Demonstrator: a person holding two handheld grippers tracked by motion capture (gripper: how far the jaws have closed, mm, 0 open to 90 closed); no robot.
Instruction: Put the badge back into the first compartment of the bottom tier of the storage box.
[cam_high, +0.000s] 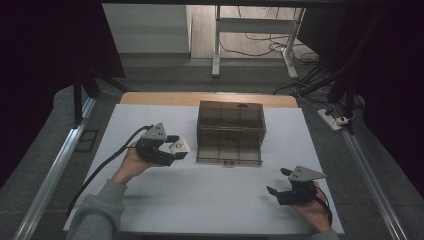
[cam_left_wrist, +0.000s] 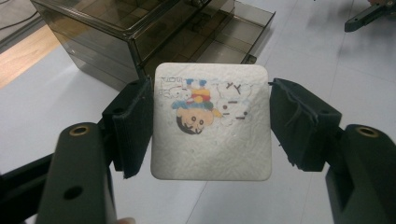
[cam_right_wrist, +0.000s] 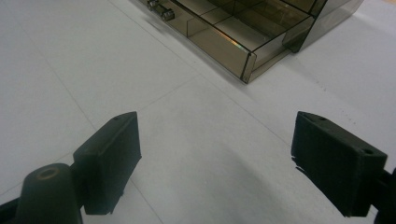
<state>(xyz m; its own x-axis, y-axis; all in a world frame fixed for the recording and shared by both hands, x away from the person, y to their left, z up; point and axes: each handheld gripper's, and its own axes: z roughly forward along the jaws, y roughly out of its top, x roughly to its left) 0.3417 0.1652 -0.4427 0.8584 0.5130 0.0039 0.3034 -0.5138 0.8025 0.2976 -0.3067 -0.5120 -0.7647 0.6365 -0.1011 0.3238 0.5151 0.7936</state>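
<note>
Cartoon coaster (cam_left_wrist: 211, 122), pinched edgewise in the left tongs (cam_left_wrist: 211, 123) beside the open drawer (cam_high: 229, 148), may slip; right tongs (cam_right_wrist: 215, 163) gape empty.

I see a white square card (cam_left_wrist: 211, 122) printed with a bright cartoon in yellow, red, blue and black. The drawer box (cam_high: 230, 131) is smoky translucent brown, the table cover (cam_high: 210, 192) plain white, my jaw pads black.

Black two-jaw left gripper (cam_high: 176, 146) and right gripper (cam_high: 278, 181) carry grey three-cornered plates, black cables; grey sleeve (cam_high: 97, 215).
</note>
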